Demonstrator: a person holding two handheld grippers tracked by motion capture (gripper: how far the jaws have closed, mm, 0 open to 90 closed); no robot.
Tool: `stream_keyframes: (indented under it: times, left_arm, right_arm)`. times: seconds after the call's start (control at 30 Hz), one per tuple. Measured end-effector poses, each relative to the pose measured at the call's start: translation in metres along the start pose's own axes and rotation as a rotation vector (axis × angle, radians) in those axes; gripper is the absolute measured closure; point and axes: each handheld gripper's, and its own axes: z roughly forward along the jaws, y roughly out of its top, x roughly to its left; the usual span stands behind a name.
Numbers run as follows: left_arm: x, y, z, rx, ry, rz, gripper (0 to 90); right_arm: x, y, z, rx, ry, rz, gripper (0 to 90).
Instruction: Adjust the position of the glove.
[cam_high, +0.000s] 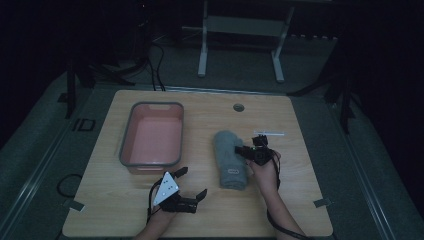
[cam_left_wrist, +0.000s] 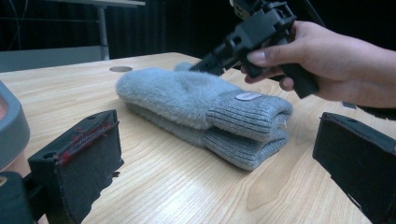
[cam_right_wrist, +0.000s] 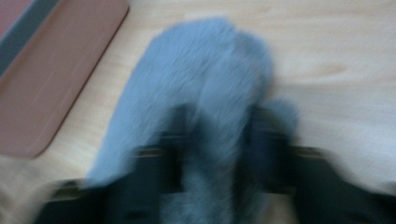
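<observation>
A pair of fuzzy grey mittens (cam_high: 230, 160) lies stacked on the wooden table, ribbed cuffs toward the front edge. My right gripper (cam_high: 241, 150) reaches in from their right side. In the right gripper view, which is blurred, its jaws stand close together with a fold of the top mitten (cam_right_wrist: 196, 84) pinched between them. In the left gripper view the mittens (cam_left_wrist: 201, 107) lie straight ahead, with the right gripper (cam_left_wrist: 205, 65) on top of them. My left gripper (cam_high: 192, 182) is open near the front edge, left of the mittens, with nothing in it.
A pink bin with a grey rim (cam_high: 150, 105) stands empty left of the mittens; its corner (cam_left_wrist: 11, 121) is close to my left jaw. A round cable hole (cam_high: 238, 107) and a white strip (cam_high: 268, 133) lie farther back. A table frame stands beyond.
</observation>
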Motion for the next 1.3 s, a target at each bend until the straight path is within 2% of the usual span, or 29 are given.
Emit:
stream_keyframes:
  times: [0.07, 0.1, 0.13, 0.27, 0.4, 0.47, 0.57, 0.7, 0.77, 0.9, 0.93, 0.97, 1.03, 1.07, 1.23, 1.3]
  left_arm:
    - [0.0, 0.0, 0.0, 0.001, -0.001, 0.001, 1.4]
    - [-0.001, 0.0, 0.0, 0.001, -0.002, 0.002, 1.4]
    - [-0.001, 0.0, 0.0, 0.0, -0.002, 0.004, 1.4]
    - [-0.001, 0.001, 0.0, 0.0, -0.002, 0.008, 1.4]
    - [-0.001, 0.001, 0.0, 0.001, 0.0, 0.009, 1.4]
    - [-0.001, 0.001, 0.001, 0.001, 0.002, 0.012, 1.4]
    - [-0.001, 0.0, 0.001, 0.001, 0.003, 0.01, 1.4]
    - [-0.001, 0.0, 0.002, 0.004, 0.001, 0.01, 1.4]
    - [-0.002, 0.0, 0.002, 0.011, 0.002, 0.013, 1.4]
    - [-0.001, 0.0, 0.003, 0.013, -0.001, 0.006, 1.4]
    - [-0.001, 0.0, 0.003, 0.013, -0.001, 0.006, 1.4]
    - [0.0, 0.0, 0.004, 0.024, 0.004, 0.004, 1.4]
    - [0.0, 0.0, 0.004, 0.021, 0.0, 0.0, 1.4]
    - [0.002, 0.002, 0.005, 0.032, -0.002, -0.008, 1.4]
    - [0.003, 0.006, 0.009, 0.042, 0.022, 0.019, 1.4]
    - [0.003, 0.012, 0.012, 0.059, 0.011, 0.005, 1.4]
  right_arm:
    - [0.005, -0.003, -0.004, -0.013, -0.011, 0.008, 79.9]
    - [0.005, -0.003, -0.004, -0.013, -0.011, 0.008, 79.9]
    - [0.01, -0.004, -0.01, -0.044, -0.033, -0.001, 80.7]
    - [0.014, -0.003, -0.025, -0.092, -0.038, 0.006, 80.7]
    - [0.01, -0.006, -0.027, -0.094, -0.064, 0.027, 80.5]
    - [0.002, -0.012, -0.025, -0.092, -0.074, 0.072, 79.4]
    - [-0.003, -0.022, -0.024, -0.108, -0.099, 0.1, 77.9]
    - [-0.009, -0.029, -0.019, -0.084, -0.12, 0.104, 76.7]
    - [-0.012, -0.032, -0.016, -0.073, -0.126, 0.111, 74.0]
    - [-0.013, -0.031, -0.016, -0.069, -0.123, 0.103, 62.5]
    - [-0.013, -0.031, -0.016, -0.069, -0.123, 0.103, 62.5]
    - [-0.013, -0.029, -0.02, -0.078, -0.111, 0.096, 56.6]
    - [-0.013, -0.028, -0.022, -0.086, -0.108, 0.088, 54.0]
    - [-0.012, -0.027, -0.027, -0.096, -0.093, 0.076, 47.1]
    - [-0.01, -0.024, -0.039, -0.1, -0.055, 0.046, 41.1]
    - [-0.009, -0.023, -0.049, -0.09, -0.052, 0.014, 42.9]
